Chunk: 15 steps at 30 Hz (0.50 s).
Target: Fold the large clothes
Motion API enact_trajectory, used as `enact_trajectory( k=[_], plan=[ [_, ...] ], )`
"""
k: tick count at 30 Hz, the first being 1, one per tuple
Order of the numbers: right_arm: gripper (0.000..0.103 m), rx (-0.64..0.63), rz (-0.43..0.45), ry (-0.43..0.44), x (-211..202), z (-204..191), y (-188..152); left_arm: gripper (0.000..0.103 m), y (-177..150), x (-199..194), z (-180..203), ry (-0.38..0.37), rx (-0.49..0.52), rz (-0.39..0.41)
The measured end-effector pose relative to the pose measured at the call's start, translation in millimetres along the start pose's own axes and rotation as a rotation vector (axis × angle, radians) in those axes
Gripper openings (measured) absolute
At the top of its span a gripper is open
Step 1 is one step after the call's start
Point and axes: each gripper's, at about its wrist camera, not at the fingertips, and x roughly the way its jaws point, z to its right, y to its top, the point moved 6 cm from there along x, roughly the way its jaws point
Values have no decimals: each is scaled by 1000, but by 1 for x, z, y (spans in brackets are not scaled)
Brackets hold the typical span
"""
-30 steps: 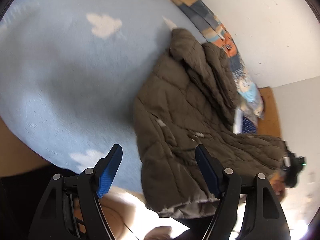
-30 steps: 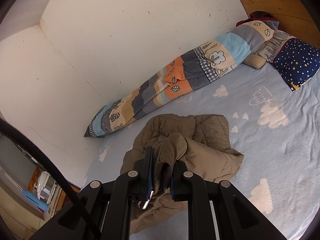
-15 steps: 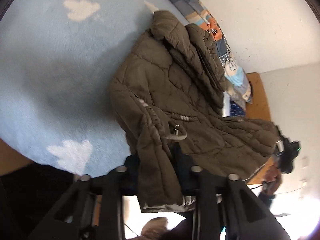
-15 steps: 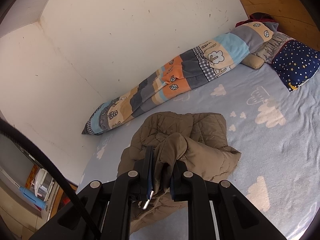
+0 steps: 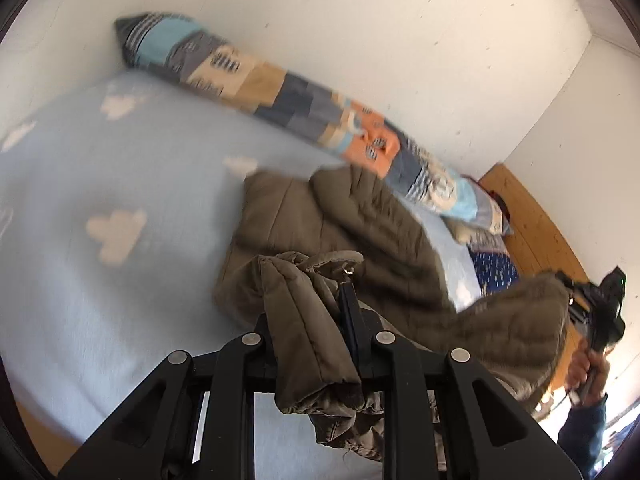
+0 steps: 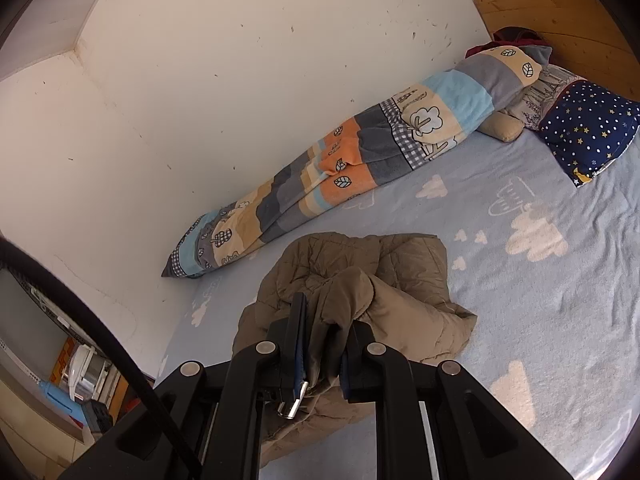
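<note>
My left gripper point(image 5: 320, 320) has its jaws clamped on a thick fold of the jacket point(image 5: 360, 232), hem bunched between the pads and a small metal ring showing at the top of the fold. The jaws were closing within the past second and now pinch the fabric. The left view is blurred, so finer detail of the cloth is lost. From that fold the olive quilted jacket runs across to the right, where my right gripper point(image 5: 600, 312) and the hand point(image 5: 584, 368) holding it show at the frame's edge, with cloth drawn up to them.

On the right camera my right gripper point(image 6: 324, 344) is pinched tight on another bunch of the jacket point(image 6: 400, 272), fabric squeezed between the two fingers, a metal zip pull point(image 6: 292, 404) dangling below them. The rest of the jacket lies crumpled on the bed point(image 6: 520, 300), a pale blue sheet with white clouds. Beyond it a rolled patchwork blanket point(image 6: 360, 160) lies along the wall point(image 6: 240, 60), and a star-print pillow point(image 6: 588, 128) sits near the headboard point(image 6: 560, 4).
</note>
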Motion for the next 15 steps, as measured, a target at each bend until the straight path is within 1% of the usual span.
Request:
enact_trajectory(
  k=[3, 6, 11, 13, 15],
  plan=[
    [14, 2, 15, -5, 6, 2, 8, 21, 25, 12, 7, 11, 13, 40],
    [14, 17, 31, -6, 12, 7, 18, 21, 55, 33, 10, 11, -10, 81],
    [14, 72, 80, -11, 27, 25, 41, 21, 95, 74, 6, 10, -65, 108],
    [14, 88, 91, -18, 38, 33, 48, 21, 105, 90, 3, 14, -79, 111],
    [14, 106, 103, -28, 52, 42, 55, 21, 117, 115, -1, 29, -95, 108]
  ],
)
